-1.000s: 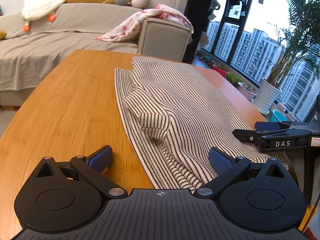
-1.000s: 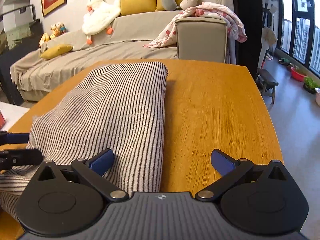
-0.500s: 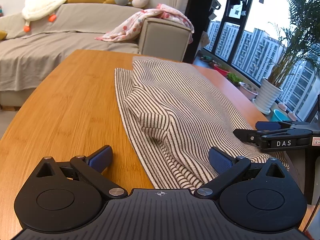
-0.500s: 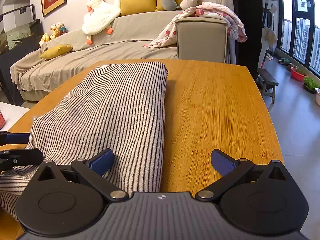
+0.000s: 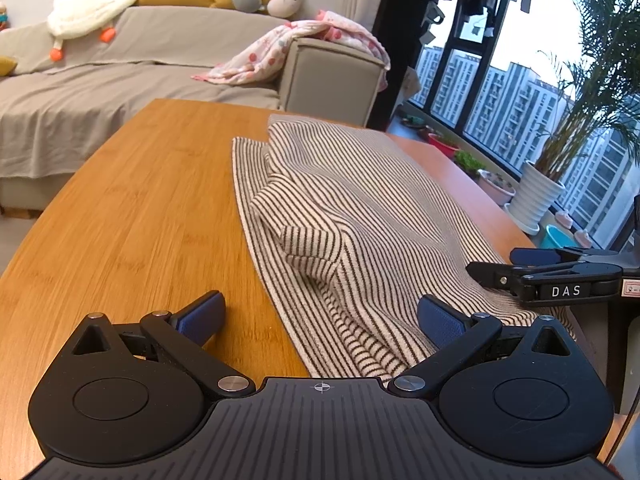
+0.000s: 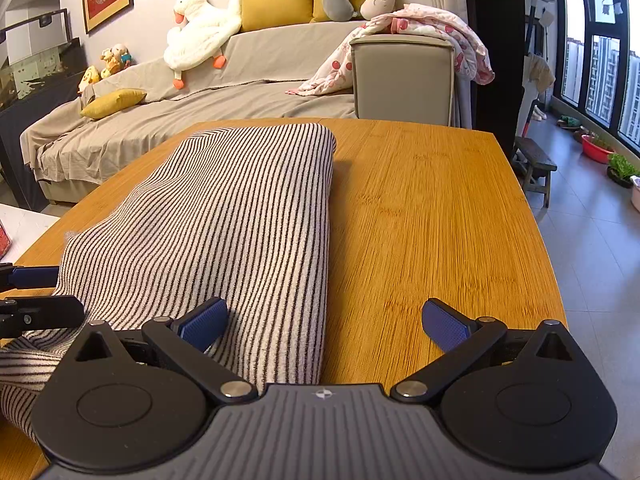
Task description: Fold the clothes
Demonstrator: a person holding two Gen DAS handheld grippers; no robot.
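A black-and-white striped garment (image 5: 360,208) lies folded lengthwise on the wooden table (image 5: 140,220), with a sleeve cuff folded onto its left side. It also shows in the right wrist view (image 6: 224,216). My left gripper (image 5: 320,318) is open and empty, straddling the garment's near left edge. My right gripper (image 6: 324,326) is open and empty, straddling the garment's near right edge. The right gripper also shows at the right of the left wrist view (image 5: 560,276). The left gripper's fingers (image 6: 36,296) show at the left edge of the right wrist view.
A grey sofa (image 6: 240,92) with a white plush duck (image 6: 200,36), yellow cushions and a pink blanket (image 6: 420,36) stands beyond the table. Windows and a potted palm (image 5: 560,152) are to the right. A small stool (image 6: 532,164) stands on the tiled floor.
Almost nothing has moved. Both grippers stay open at the garment's near end, with only a slight shift of view.
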